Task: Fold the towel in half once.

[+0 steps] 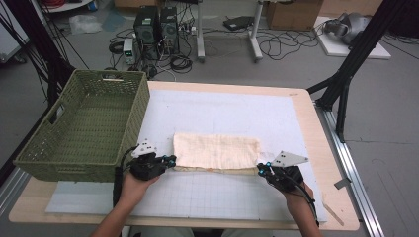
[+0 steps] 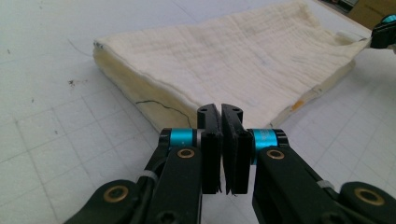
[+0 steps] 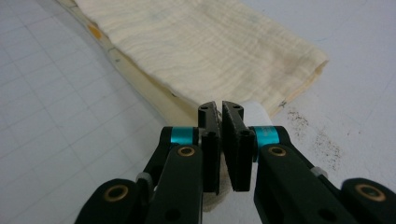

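Both tools apparently pinching folded cloth corners.

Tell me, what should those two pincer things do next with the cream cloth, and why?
Probably lift both near corners together and carry them away from the person, folding the cloth again. The left gripper and right gripper each have their jaws shut on a near corner, and the cloth lies flat.

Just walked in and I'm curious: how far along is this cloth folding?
The cream cloth already lies folded into a long band on the white mat. Left tongs and right tongs are pinched shut on its near corners. The green basket beside it holds nothing, so perhaps another fold comes next.
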